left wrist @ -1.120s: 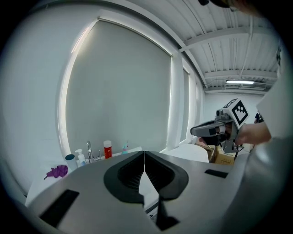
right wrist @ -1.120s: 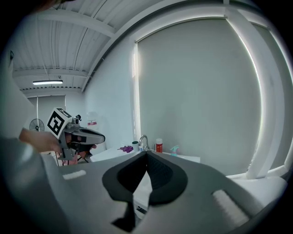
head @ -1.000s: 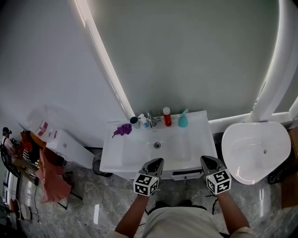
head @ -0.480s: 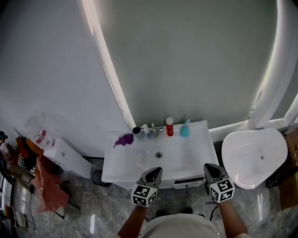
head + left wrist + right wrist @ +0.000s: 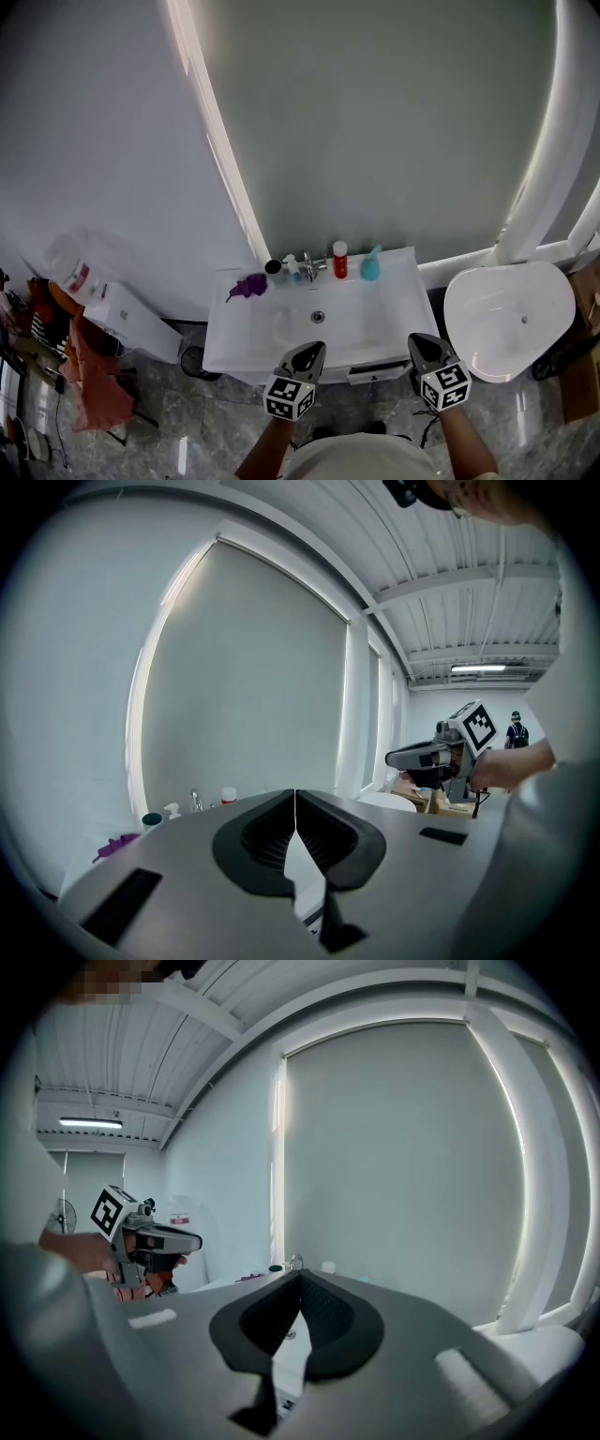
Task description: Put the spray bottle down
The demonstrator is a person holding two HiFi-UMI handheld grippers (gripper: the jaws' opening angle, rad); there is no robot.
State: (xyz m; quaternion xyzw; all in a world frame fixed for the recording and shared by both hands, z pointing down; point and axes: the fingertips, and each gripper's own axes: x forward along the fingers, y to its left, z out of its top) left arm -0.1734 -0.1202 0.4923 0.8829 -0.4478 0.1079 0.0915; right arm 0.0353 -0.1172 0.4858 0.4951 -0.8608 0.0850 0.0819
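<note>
Nearest, at the bottom of the head view, the left gripper (image 5: 316, 346) and the right gripper (image 5: 419, 338) are held side by side in front of the person's body. Both point toward 12 o'clock. Each has its jaws pressed together with nothing between them, and each gripper's own view shows the two pads meeting along one line.

Just past their tips is the front edge of a white washbasin (image 5: 225, 334), with its drain (image 5: 318, 317) at about 12 o'clock from the left gripper. On the basin's back ledge, from 10 o'clock round to 1 o'clock of the drain, are:
- a purple cloth (image 5: 247, 286)
- a dark cup (image 5: 273, 267)
- a small white-headed bottle (image 5: 292, 266)
- the faucet (image 5: 309, 266)
- a red bottle with a white cap (image 5: 339, 260)
- the teal spray bottle (image 5: 371, 266)

The spray bottle stands upright on the ledge just beside the red bottle, well apart from both grippers.

At 3 o'clock of the basin is a rounded white fixture (image 5: 511, 314).

Behind it all rises a large grey panel edged by a lit strip (image 5: 217, 141).
</note>
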